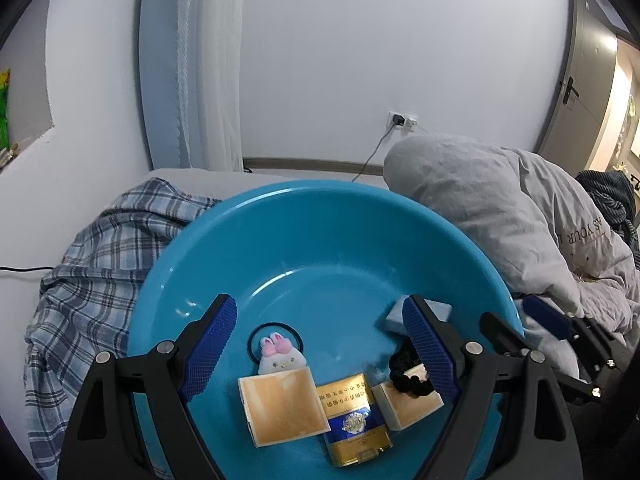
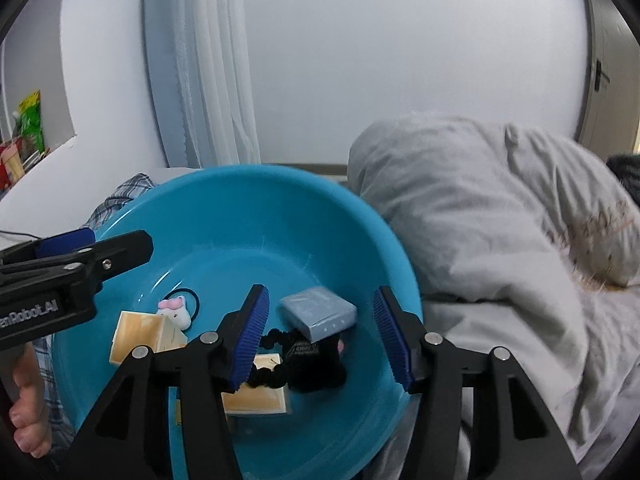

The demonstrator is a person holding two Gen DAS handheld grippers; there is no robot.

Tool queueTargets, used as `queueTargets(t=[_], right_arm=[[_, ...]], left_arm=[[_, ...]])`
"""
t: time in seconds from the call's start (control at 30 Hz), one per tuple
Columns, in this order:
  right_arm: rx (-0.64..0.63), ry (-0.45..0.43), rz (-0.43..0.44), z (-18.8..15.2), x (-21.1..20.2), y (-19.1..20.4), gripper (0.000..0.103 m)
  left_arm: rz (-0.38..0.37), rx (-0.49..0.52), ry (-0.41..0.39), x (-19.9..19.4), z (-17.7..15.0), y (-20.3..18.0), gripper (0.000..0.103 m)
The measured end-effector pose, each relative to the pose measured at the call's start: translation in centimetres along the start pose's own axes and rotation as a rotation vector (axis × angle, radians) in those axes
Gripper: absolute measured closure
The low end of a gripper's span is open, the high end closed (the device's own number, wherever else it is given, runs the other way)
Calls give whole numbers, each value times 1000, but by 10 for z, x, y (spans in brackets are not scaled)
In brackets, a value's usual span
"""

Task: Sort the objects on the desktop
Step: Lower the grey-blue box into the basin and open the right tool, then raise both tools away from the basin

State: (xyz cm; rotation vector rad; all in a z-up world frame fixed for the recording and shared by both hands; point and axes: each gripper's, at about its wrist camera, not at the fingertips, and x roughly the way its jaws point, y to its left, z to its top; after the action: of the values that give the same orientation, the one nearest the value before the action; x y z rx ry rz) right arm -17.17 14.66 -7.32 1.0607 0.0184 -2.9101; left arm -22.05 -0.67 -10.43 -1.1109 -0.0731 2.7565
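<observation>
While the right gripper (image 2: 320,336) hangs with jaws apart and nothing pinched, a black scrunchie (image 2: 308,364) lies just below between them in the blue basin (image 2: 248,208), apparently released; the left gripper (image 1: 320,352), also spread wide, hovers farther left.
</observation>
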Motion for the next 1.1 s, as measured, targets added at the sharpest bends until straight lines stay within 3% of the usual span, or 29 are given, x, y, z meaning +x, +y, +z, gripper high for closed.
queueTargets(t=[0.27, 0.53, 0.7, 0.87, 1.1], right_arm=[[-10, -70, -9, 15, -24, 3, 49], [-4, -159, -38, 32, -60, -2, 46], [7, -230, -40, 44, -91, -5, 43], [21, -307, -30, 54, -125, -8, 36], [13, -395, -22, 63, -176, -6, 36]], left_arm=[[28, 43, -130, -32, 9, -5, 16], [-34, 6, -243, -86, 28, -1, 16], [-6, 66, -332, -127, 37, -8, 16], [-23, 71, -429, -170, 41, -11, 16], [-17, 71, -522, -219, 41, -14, 16]])
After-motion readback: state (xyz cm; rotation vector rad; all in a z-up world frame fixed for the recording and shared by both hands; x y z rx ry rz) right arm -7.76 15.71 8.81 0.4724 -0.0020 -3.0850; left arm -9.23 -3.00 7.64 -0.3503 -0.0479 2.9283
